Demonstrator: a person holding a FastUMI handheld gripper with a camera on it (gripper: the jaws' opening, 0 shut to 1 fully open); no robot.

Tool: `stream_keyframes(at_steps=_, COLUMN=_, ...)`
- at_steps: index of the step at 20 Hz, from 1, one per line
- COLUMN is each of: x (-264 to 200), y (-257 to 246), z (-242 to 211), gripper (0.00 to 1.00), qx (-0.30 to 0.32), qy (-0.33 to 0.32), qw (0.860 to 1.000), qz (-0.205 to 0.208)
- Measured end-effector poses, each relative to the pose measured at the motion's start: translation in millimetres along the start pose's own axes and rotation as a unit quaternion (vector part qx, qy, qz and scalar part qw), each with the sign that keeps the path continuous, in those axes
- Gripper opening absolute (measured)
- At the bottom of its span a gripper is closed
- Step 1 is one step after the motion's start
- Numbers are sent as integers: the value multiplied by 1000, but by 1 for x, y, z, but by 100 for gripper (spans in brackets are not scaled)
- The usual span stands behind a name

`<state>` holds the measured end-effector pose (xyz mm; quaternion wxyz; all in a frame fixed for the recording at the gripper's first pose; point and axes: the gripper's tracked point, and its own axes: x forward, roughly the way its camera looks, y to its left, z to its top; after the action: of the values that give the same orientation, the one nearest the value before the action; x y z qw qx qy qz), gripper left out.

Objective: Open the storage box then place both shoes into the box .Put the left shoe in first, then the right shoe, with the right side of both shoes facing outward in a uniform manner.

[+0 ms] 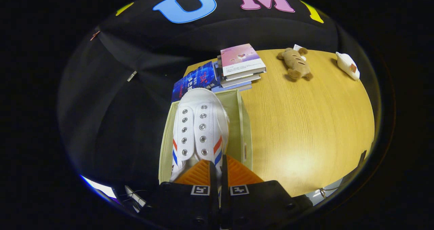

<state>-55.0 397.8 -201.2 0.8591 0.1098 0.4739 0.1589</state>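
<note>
Ok, gripper view: gripper (pixel 217 175) fingers nearly together, pinching the heel/collar edge of a white shoe (pixel 198 128) w/ red-blue stripes; both fingers seem to press on it, only a thin gap between them. Shoe points away from the fingers, toe toward the books (pixel 237 67), hanging over or partly inside the open storage box (pixel 245 128) (pale fabric walls, lid not visible). Can't tell if the sole touches the box floor, or if it's the left or right shoe. Box sits at the edge of the wooden table (pixel 305 121), just before the book stack. Plush toy (pixel 295 63) and small white object (pixel 347 65) well apart at the far side.

Risks, my guess: thin pinch on the soft collar, so shoe may slip or swing on release and tip sideways; toe could catch the far wall; wrong side could end up facing out; second shoe not placed yet.
</note>
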Motion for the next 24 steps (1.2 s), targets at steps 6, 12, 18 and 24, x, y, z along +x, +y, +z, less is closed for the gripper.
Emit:
stream_keyframes(at_steps=6, x=-20, y=26, z=19, gripper=71, qx=-28, qy=-48, qw=997, qz=53)
stream_keyframes(at_steps=12, x=-59, y=-20, z=43, gripper=99, qx=-77, qy=-112, qw=990, qz=23)
stream_keyframes(at_steps=18, x=-119, y=-76, z=99, gripper=99, qx=-104, qy=-215, qw=971, qz=3)
stream_keyframes(at_steps=24, x=-201, y=-122, z=160, gripper=99, qx=-141, qy=-340, qw=930, qz=0)
